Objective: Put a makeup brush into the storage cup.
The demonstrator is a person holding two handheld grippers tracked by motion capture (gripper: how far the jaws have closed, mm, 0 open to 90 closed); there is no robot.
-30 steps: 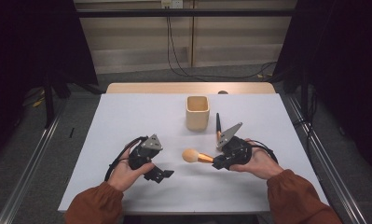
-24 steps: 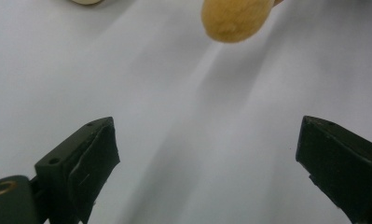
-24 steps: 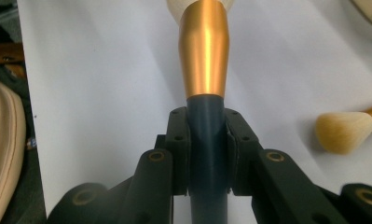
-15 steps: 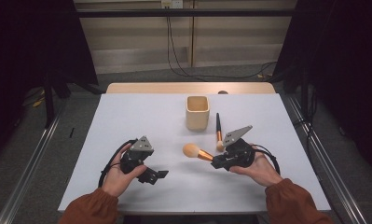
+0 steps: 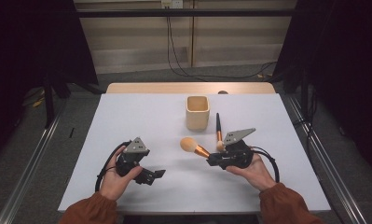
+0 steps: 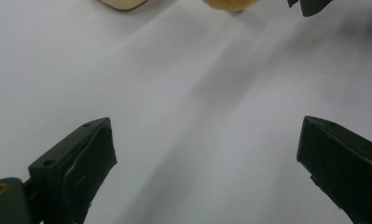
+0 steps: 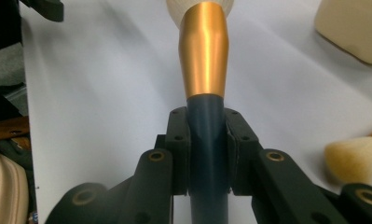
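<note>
In the right gripper view the makeup brush [image 7: 204, 60] is cut off at the top, so its bristle head is only a pale sliver, and its dark handle runs out of the bottom edge between the fingers [image 7: 179, 149], which are clamped on it. The high view shows the whole brush [image 5: 194, 146] held just above the white tabletop [image 5: 141, 121] by the right gripper [image 5: 216, 157], the round tan head pointing toward the left gripper [image 5: 155, 175]. A second brush [image 5: 218, 130] lies beside the beige cup [image 5: 197, 112]; its tip is partly hidden behind the gripper's grey plate. The left gripper view shows its fingers [image 6: 76, 163] wide apart over bare tabletop. No writing can be read anywhere.
</note>
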